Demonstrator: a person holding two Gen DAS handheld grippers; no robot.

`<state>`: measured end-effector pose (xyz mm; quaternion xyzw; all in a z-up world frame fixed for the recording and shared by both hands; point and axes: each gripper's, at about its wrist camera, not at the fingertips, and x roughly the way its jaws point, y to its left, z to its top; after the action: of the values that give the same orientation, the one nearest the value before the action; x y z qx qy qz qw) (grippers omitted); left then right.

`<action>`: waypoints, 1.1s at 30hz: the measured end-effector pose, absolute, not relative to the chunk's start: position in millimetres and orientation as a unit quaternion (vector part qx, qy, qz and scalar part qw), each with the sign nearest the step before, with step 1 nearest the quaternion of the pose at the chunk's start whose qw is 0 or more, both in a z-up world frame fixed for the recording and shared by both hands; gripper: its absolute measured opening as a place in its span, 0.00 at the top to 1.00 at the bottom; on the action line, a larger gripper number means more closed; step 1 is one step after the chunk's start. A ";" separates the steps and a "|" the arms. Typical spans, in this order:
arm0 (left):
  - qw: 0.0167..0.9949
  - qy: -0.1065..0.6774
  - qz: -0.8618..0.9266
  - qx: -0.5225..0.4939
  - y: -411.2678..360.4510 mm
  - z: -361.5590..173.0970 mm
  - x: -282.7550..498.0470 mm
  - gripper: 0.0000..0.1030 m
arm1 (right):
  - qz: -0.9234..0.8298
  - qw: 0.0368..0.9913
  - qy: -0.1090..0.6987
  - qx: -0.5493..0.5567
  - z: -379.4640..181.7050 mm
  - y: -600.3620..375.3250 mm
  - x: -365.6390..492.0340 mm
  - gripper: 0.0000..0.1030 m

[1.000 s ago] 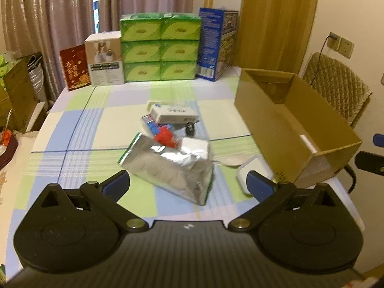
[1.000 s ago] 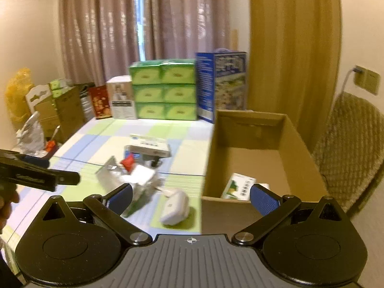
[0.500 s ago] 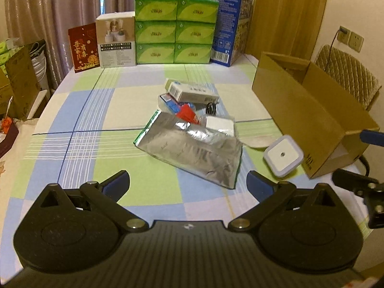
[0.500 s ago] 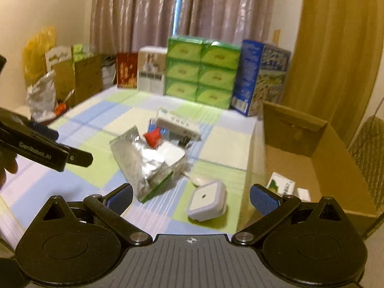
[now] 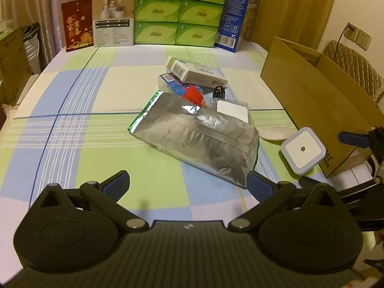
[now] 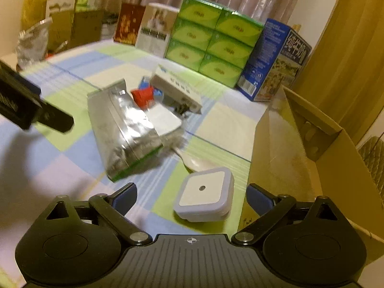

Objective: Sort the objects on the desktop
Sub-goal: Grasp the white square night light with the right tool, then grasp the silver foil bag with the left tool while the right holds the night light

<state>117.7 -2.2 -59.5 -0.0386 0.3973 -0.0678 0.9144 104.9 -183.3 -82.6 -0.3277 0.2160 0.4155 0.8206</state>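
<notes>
Right wrist view: most clutter, foil pouch [image 6: 124,129] included, is judged unsorted beside the cardboard box [image 6: 312,148]; the right gripper [image 6: 192,195], jaws wide but closing, is lined up on the white square device [image 6: 204,192], not yet pinched, while the left gripper [image 5: 187,184] is held wide and empty.

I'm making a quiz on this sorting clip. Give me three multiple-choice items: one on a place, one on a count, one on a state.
1. The white square device lies:
A. inside the cardboard box
B. on the tablecloth beside the cardboard box
C. on the green cartons

2. The stacked green cartons number:
A. four
B. six
C. eight

3. The silver foil bag is:
A. lying flat on the table
B. standing upright
C. held in a gripper

Answers: 1 B, it rests on cloth by the box wall. 2 B, two columns of three. 3 A, nothing grips it.
</notes>
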 end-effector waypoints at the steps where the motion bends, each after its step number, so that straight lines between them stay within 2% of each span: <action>1: 0.914 0.397 -0.068 -0.039 -2.2 -60.4 119.6 0.01 | 0.416 0.818 0.212 -0.336 -86.4 -180.9 105.1 0.08; 11: 0.915 0.394 -0.076 -0.049 -6.3 -63.0 128.3 0.01 | 0.383 0.824 0.212 -0.359 -106.4 -167.3 110.4 0.22; 16: 0.913 0.397 -0.075 -0.047 -7.9 -65.3 128.1 0.01 | 0.357 0.826 0.223 -0.374 -114.9 -162.9 110.8 0.25; 18: 0.913 0.399 -0.075 -0.049 -7.2 -65.9 127.8 0.01 | 0.350 0.829 0.224 -0.373 -117.5 -163.0 112.5 0.29; 20: 0.913 0.398 -0.075 -0.052 -6.7 -65.8 127.2 0.01 | 0.342 0.833 0.219 -0.374 -118.6 -163.6 113.8 0.39; 33: 0.910 0.402 -0.074 -0.067 -2.5 -68.9 128.1 0.01 | 0.407 0.832 0.258 -0.274 -99.8 -161.7 128.5 0.40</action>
<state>128.1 -2.5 -68.9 -0.0668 0.4022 -0.0738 0.9101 128.5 -161.7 -99.8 -0.2739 0.2581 0.4072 0.8322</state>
